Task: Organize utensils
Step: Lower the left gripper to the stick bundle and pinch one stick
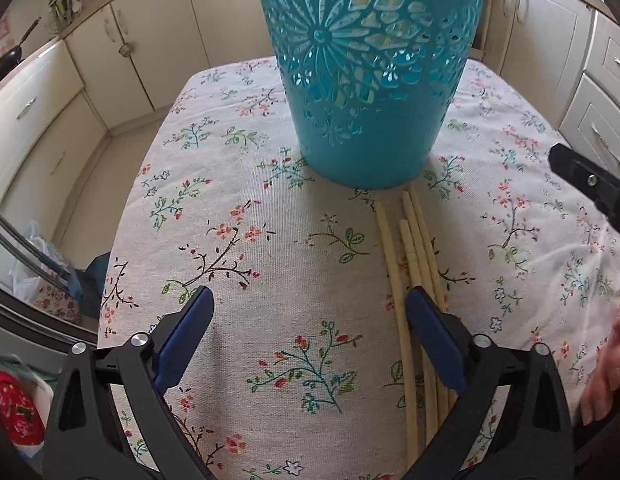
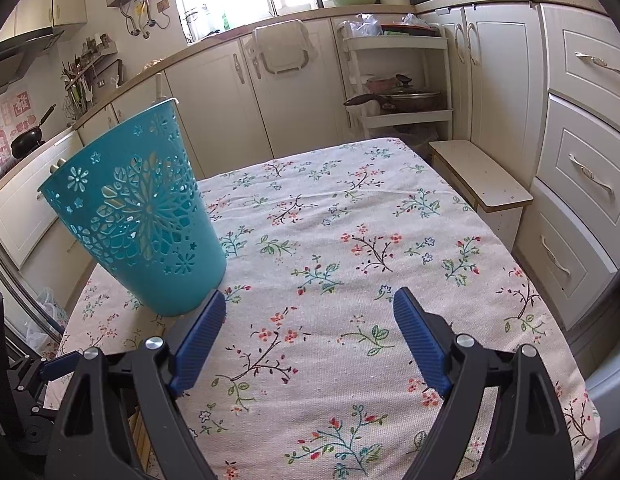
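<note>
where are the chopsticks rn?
In the left wrist view, the chopsticks lie bundled on the floral tablecloth, just in front of the teal holder, running under the left claw's right finger.

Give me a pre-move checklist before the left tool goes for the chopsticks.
1. Left tool open and empty: ok.
2. Chopsticks lying flat on the tablecloth, in a loose bundle: ok.
3. Chopsticks centred between the left tool's fingers: not ok, they lie under the right-hand finger.
4. Blue basket upright and just beyond the chopstick tips: ok.
5. Right tool open, empty, off to the side: ok.
6. How many chopsticks are in the bundle: cannot tell, they overlap.
</note>
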{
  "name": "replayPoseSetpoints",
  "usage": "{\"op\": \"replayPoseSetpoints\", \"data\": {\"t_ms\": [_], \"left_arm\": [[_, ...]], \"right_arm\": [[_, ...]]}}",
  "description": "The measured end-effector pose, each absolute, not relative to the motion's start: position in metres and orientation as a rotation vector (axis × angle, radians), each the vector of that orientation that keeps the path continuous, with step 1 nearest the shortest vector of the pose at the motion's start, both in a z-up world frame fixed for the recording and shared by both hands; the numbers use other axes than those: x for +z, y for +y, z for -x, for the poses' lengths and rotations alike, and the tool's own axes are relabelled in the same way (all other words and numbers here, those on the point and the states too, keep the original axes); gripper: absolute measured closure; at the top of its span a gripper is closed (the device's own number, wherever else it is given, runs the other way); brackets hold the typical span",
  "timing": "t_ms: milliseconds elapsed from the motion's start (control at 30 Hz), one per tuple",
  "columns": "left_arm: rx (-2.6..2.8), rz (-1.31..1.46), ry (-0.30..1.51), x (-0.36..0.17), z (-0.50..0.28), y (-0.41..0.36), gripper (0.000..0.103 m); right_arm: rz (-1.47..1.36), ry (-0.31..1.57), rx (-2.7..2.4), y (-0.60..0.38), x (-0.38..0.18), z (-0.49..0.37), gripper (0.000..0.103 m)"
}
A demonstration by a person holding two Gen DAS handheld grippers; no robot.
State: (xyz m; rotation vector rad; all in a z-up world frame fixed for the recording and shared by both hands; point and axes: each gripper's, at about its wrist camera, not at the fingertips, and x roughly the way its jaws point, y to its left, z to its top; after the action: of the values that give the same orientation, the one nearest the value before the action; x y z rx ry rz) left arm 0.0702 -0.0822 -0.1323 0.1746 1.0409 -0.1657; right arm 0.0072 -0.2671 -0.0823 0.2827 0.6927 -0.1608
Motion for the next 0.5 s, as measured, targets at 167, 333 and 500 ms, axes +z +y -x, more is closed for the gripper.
{"op": "replayPoseSetpoints", "data": {"t_ms": [167, 333, 500], "left_arm": [[-0.187, -0.137, 1.054, -0.132, -0.075, -0.080, 0.020], [-0.246, -0.142, 1.054, -0.126, -0.077, -0.088, 0.058], [-0.286, -0.130, 1.070, -0.124, -0.079, -0.093, 0.096]], "right_arm": [[-0.279, 0.699, -0.164, -0.267, -0.083, -0.008, 0.020], [-0.275, 0.706, -0.168, -0.266, -0.084, -0.010, 0.020], [-0.276, 0.711, -0.170, -0.265, -0.085, -0.011, 0.020]]}}
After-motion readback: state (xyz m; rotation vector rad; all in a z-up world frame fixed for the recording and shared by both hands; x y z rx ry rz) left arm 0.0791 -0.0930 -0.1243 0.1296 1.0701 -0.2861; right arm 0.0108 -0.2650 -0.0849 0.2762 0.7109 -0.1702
